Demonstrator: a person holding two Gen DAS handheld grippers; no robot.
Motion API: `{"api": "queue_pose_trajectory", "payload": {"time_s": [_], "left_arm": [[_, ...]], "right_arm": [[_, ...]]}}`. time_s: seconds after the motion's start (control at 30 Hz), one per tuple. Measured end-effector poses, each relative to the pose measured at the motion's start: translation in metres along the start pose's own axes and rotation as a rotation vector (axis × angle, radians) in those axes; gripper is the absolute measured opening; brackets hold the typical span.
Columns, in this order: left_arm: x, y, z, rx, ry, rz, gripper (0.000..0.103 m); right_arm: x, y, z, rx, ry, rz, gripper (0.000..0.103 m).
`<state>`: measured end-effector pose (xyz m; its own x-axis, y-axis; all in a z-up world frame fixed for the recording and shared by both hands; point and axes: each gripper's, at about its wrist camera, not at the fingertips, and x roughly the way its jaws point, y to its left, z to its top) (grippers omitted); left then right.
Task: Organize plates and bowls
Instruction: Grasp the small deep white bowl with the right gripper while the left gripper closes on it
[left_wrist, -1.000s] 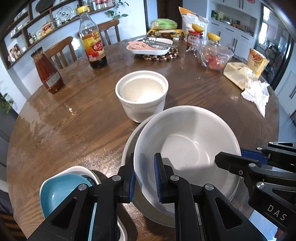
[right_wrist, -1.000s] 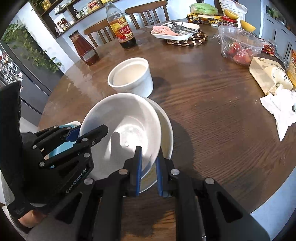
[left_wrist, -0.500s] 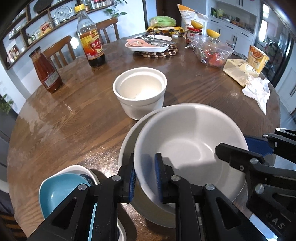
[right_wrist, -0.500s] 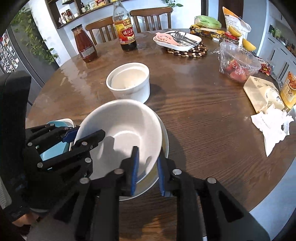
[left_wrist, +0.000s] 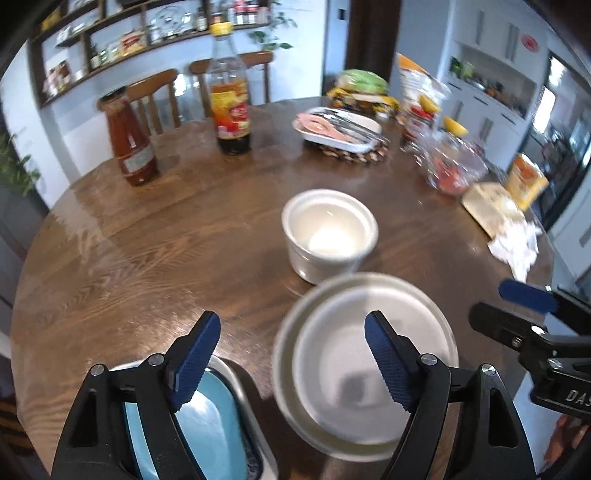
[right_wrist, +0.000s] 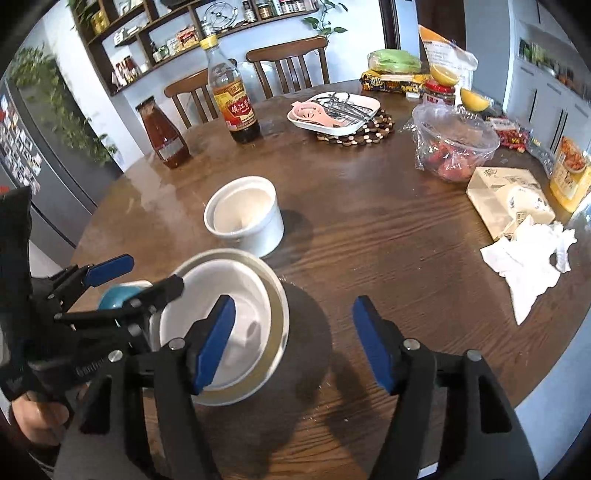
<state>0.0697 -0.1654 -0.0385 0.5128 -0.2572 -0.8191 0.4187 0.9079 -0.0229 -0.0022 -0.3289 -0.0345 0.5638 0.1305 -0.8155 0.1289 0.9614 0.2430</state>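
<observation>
A wide white bowl (left_wrist: 369, 365) (right_wrist: 221, 295) rests nested in a slightly wider pale dish (left_wrist: 284, 354) (right_wrist: 279, 310) on the round wooden table (left_wrist: 147, 258). Just behind the stack stands a small white ramekin (left_wrist: 328, 236) (right_wrist: 243, 218). A blue bowl (left_wrist: 210, 428) (right_wrist: 114, 297) lies in a white dish at the near left. My left gripper (left_wrist: 291, 354) (right_wrist: 138, 277) hovers over the stack's left rim, its jaws opening and touching nothing. Above the right rim, my right gripper (right_wrist: 293, 345) (left_wrist: 513, 306) is opening too, its pads off the bowl.
A red sauce bottle (right_wrist: 164, 136) and a dark vinegar bottle (right_wrist: 234, 99) stand at the back left. Behind are a utensil tray on a beaded trivet (right_wrist: 336, 112), a plastic box of strawberries (right_wrist: 452, 147), a tissue pack (right_wrist: 506, 195) and crumpled tissue (right_wrist: 528, 254). Chairs line the far edge.
Both grippers were pinched on the white bowl's rim, one on each side. They have let go, spread wide and drawn up and back. The bowl stays nested in the dish.
</observation>
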Motion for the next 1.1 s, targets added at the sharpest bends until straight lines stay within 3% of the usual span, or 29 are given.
{"api": "queue_pose_trajectory", "payload": {"time_s": [0.17, 0.4, 0.6, 0.93, 1.1], "left_arm": [[0.011, 0.015, 0.018, -0.052, 0.031, 0.008, 0.082], [0.033, 0.023, 0.046, -0.082, 0.055, 0.036, 0.083], [0.060, 0.019, 0.060, -0.083, 0.118, 0.034, 0.083], [0.088, 0.013, 0.065, -0.079, 0.172, 0.043, 0.083], [0.094, 0.012, 0.064, -0.071, 0.179, 0.047, 0.083]], "right_arm": [[0.008, -0.005, 0.020, 0.039, 0.017, 0.070, 0.078], [0.031, -0.001, 0.058, 0.019, 0.041, 0.084, 0.080], [0.075, 0.000, 0.089, 0.021, 0.127, 0.106, 0.080], [0.114, -0.001, 0.103, 0.006, 0.201, 0.121, 0.080], [0.125, 0.001, 0.105, -0.006, 0.226, 0.135, 0.071]]}}
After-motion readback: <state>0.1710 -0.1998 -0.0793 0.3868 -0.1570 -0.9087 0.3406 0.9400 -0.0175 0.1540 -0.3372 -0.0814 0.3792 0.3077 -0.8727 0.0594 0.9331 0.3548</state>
